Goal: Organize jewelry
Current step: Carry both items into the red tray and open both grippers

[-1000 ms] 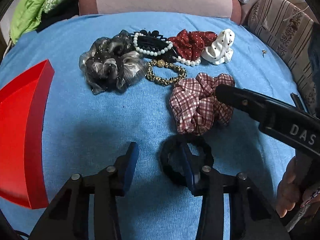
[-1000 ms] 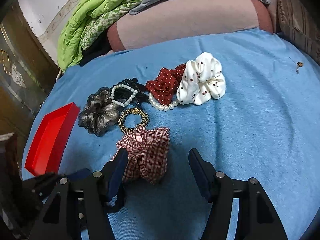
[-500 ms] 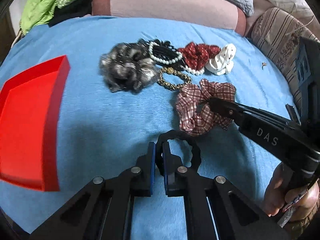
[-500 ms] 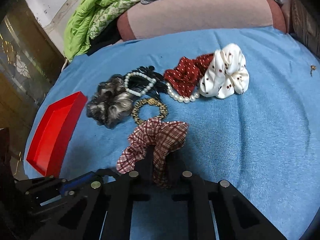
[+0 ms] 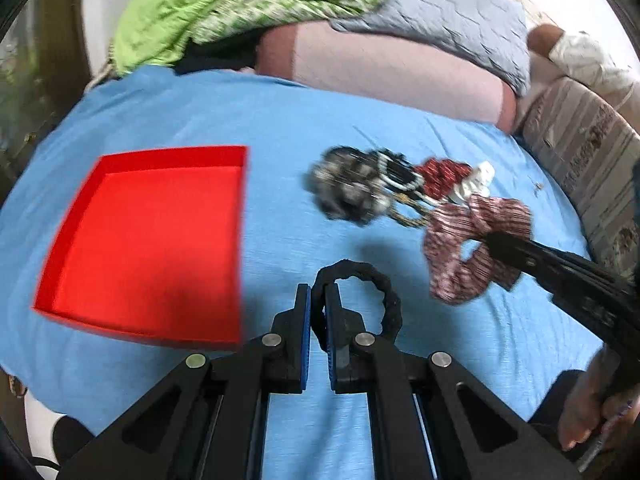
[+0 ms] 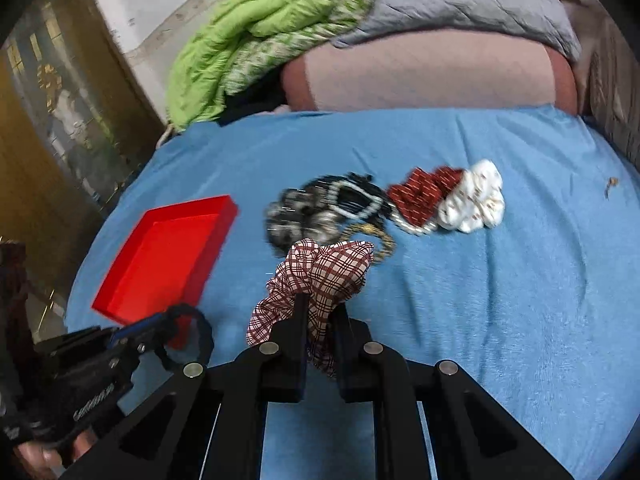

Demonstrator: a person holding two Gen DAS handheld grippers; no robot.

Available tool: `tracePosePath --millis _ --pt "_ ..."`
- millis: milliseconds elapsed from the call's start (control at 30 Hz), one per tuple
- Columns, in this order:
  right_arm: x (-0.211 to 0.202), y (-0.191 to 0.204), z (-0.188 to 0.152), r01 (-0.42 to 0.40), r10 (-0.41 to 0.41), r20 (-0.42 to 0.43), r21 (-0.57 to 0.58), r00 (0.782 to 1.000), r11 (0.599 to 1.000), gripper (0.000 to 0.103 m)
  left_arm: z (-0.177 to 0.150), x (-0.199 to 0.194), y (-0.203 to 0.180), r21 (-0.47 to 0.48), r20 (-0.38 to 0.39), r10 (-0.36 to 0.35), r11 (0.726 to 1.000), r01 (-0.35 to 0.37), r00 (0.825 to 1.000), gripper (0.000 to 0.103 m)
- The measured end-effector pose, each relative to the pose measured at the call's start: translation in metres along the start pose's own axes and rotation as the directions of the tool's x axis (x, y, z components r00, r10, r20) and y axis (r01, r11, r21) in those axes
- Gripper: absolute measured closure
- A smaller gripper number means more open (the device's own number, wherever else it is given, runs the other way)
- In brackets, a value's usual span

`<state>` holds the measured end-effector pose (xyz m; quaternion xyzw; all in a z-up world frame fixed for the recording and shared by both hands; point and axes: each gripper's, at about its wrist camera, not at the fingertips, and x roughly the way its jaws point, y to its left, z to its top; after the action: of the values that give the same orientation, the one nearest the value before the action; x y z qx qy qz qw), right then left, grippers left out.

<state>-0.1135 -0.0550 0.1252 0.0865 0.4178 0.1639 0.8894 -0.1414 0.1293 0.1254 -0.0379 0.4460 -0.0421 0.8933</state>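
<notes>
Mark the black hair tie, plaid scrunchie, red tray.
black hair tie (image 5: 386, 290), left wrist view, right arc of loop.
plaid scrunchie (image 6: 328, 270), right wrist view, upper folds.
red tray (image 5: 160, 236), left wrist view, bare floor.

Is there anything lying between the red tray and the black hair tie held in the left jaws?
No. In the left wrist view, only bare blue cloth separates the red tray from the black hair tie.

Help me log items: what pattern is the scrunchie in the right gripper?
Red-and-white plaid fabric scrunchie, clearest in the right wrist view.
</notes>
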Motion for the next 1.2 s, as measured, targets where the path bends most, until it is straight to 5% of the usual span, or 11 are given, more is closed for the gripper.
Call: tracePosePath --millis 400,667,1000,1033,1133,1200 --pt "0.010 0.107 0.039 -0.107 0.102 -0.035 -0.199 0.994 0.974 0.091 0.029 -0.022 0.106 -0.113 0.051 0.126 0.986 -0.120 0.991 0.097" --pt "0.097 0.153 0.073 -0.150 0.131 -0.098 -0.219 0.987 0.964 0.091 0.065 0.029 0.168 -0.169 -0.039 0.195 0.965 -0.199 0.980 0.097" --pt "0.196 0.175 0.070 -0.148 0.096 -0.196 -0.270 0.976 0.951 0.089 0.088 0.099 0.231 -0.281 -0.163 0.231 0.921 -0.270 0.959 0.096" --pt "0.200 0.176 0.069 -0.144 0.090 -0.200 -0.274 0.976 0.951 0.089 0.089 0.100 0.236 -0.297 -0.170 0.225 0.917 -0.268 0.959 0.094" --pt "0.208 0.174 0.070 -0.132 0.077 -0.202 -0.274 0.976 0.953 0.084 0.090 0.085 0.244 -0.341 -0.150 0.201 0.908 -0.242 0.968 0.068" --pt "0.210 0.174 0.071 -0.134 0.080 -0.202 -0.271 0.976 0.953 0.066 0.092 0.069 0.243 -0.344 -0.119 0.223 0.905 -0.251 0.968 0.058"
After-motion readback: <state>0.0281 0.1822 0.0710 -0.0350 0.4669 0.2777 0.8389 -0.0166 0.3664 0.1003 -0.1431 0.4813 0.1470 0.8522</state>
